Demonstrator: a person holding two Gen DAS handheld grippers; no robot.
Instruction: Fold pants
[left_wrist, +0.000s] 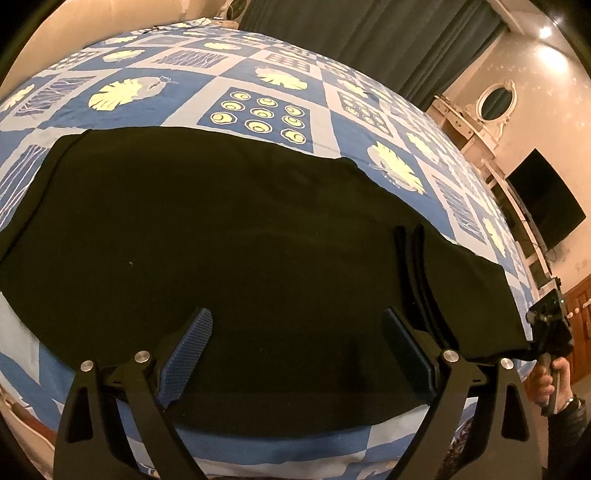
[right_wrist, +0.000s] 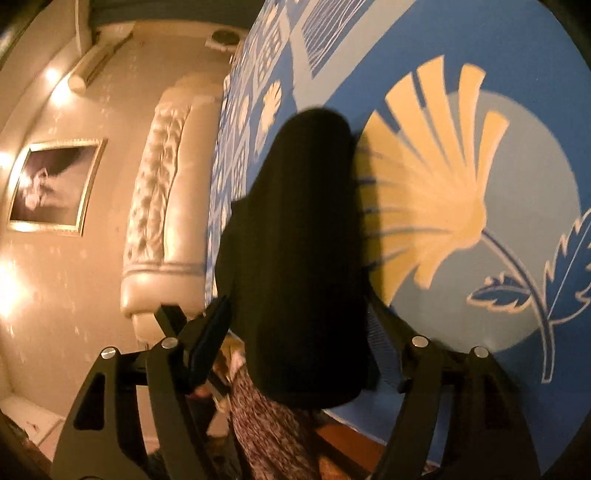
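Black pants (left_wrist: 221, 229) lie spread flat across a bed with a blue, white and yellow patterned cover (left_wrist: 258, 92). My left gripper (left_wrist: 295, 317) is open above the near part of the pants, its blue-padded fingers (left_wrist: 188, 354) wide apart and holding nothing. My right gripper (left_wrist: 546, 332) shows at the far right of the left wrist view, at the pants' right end. In the right wrist view the pants' end (right_wrist: 303, 258) fills the gap between my right gripper's (right_wrist: 295, 317) fingers, over the bed's edge; whether they pinch it is unclear.
A cream padded headboard (right_wrist: 166, 206) and a framed picture (right_wrist: 51, 184) are on the wall. Dark curtains (left_wrist: 369, 37), a white dresser with an oval mirror (left_wrist: 495, 99) and a dark TV screen (left_wrist: 546, 199) stand beyond the bed. Patterned fabric (right_wrist: 266, 424) hangs below the bed's edge.
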